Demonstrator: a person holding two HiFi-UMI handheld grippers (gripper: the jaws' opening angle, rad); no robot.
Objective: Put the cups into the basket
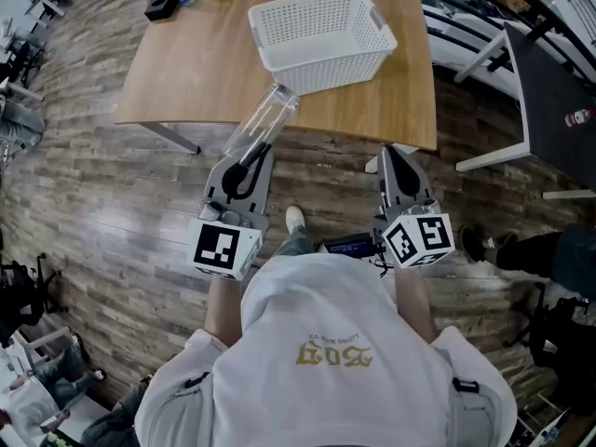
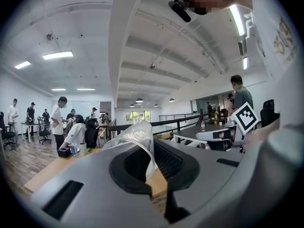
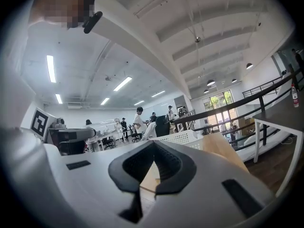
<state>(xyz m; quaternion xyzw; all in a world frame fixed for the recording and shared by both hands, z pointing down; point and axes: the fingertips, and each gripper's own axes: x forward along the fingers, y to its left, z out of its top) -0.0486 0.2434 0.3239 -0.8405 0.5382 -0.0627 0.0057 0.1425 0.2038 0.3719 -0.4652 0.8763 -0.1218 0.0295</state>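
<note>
- Cup [image 1: 264, 119] of clear plastic juts tilted over the table's [image 1: 186, 73] near edge, short of the basket [image 1: 279, 63].
- Left gripper [image 1: 251, 161] is clamped on the cup's lower end.
- Right gripper [image 1: 399, 156] hangs off the near edge, its jaws pressed together and empty.
- Basket sits toward the far right corner.

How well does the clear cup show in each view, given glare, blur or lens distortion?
Head view: sharp, evenly lit; the clear cup reads pale against the table. Left gripper view: strong fisheye bend, cup edge visible in the left claw. Right gripper view: same bend, bright ceiling strips.
</note>
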